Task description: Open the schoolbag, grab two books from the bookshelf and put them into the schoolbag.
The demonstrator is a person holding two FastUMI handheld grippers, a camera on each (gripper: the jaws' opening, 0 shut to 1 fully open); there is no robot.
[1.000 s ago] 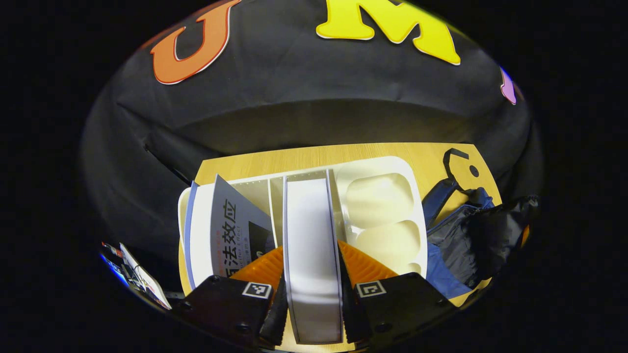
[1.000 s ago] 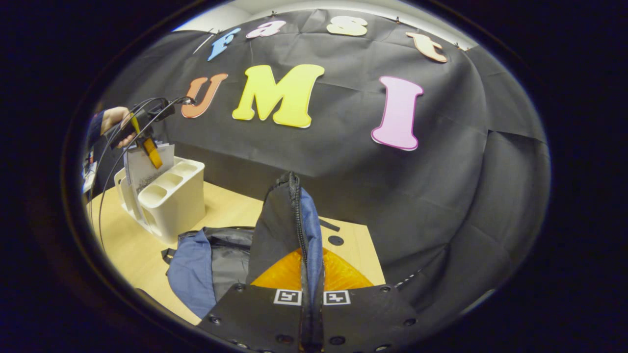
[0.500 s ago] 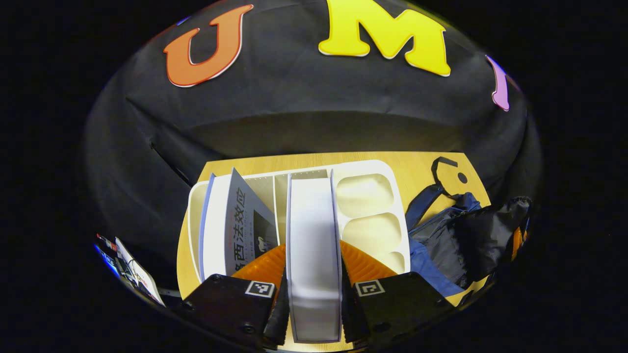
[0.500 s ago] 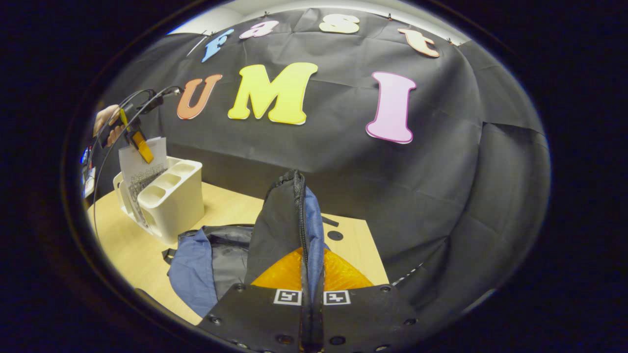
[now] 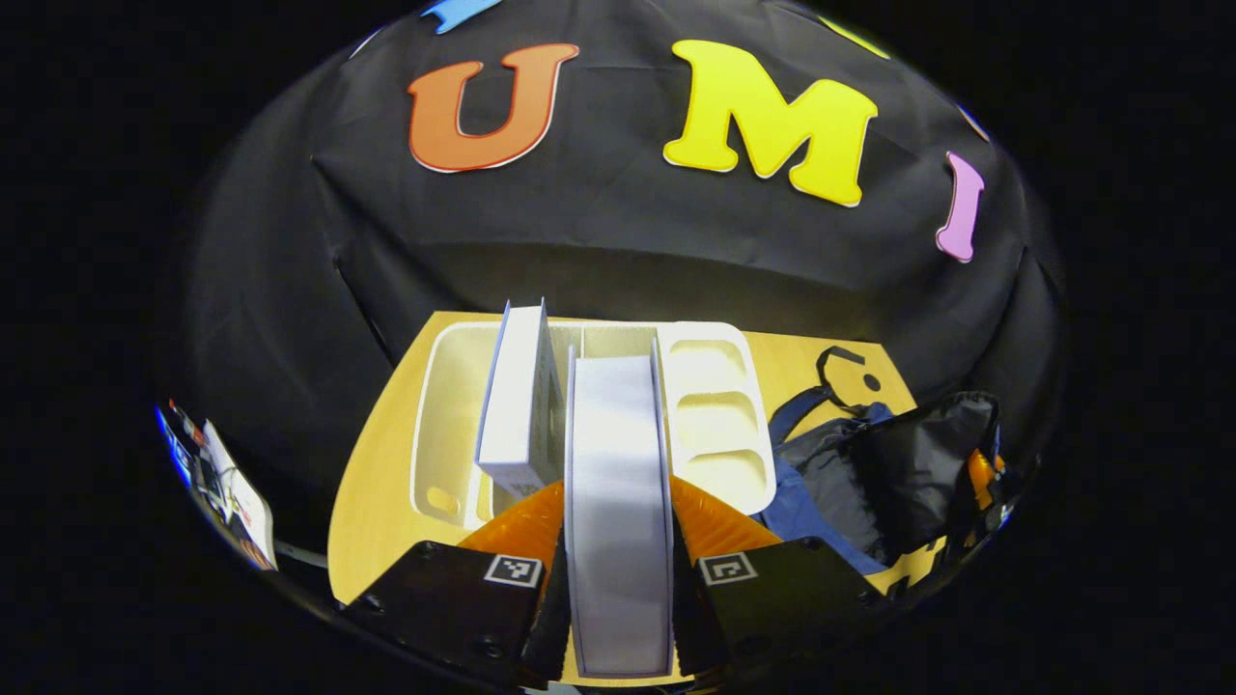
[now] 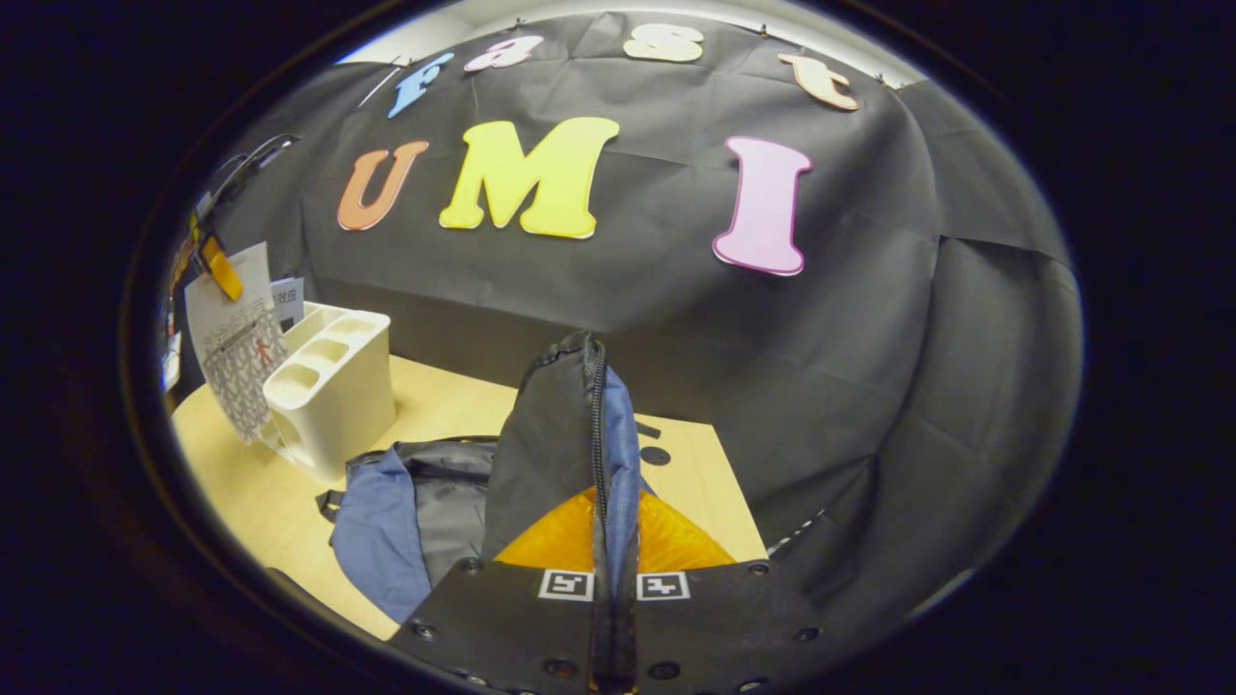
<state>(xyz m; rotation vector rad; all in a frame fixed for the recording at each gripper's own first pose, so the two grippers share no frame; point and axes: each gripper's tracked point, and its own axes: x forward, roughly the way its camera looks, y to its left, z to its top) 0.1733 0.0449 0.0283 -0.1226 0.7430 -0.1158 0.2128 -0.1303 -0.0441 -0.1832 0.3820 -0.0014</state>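
My left gripper [image 5: 618, 618] is shut on a white book [image 5: 618, 483], held edge-on and lifted above the cream bookshelf [image 5: 444, 425]. A second book [image 5: 517, 396] still stands in the bookshelf's left slot. In the right gripper view the held book [image 6: 235, 352] hangs above and left of the bookshelf [image 6: 328, 391], with the left gripper [image 6: 220, 275] at its top. My right gripper [image 6: 613, 618] is shut on the schoolbag flap [image 6: 565, 434], holding it upright. The blue and black schoolbag [image 6: 415, 502] lies open on the table; the schoolbag [image 5: 869, 473] sits right of the shelf.
The wooden table [image 6: 251, 483] carries the shelf and bag; its far edge meets the black cloth wall. The shelf's right side has several small empty cups [image 5: 715, 405]. Papers and cables [image 5: 217, 478] lie off the table's left edge. A bag strap [image 5: 840, 372] lies on the table.
The left gripper has lifted the white book up out of the bookshelf and away from it. The other book now stands more upright. The right gripper keeps holding the flap.
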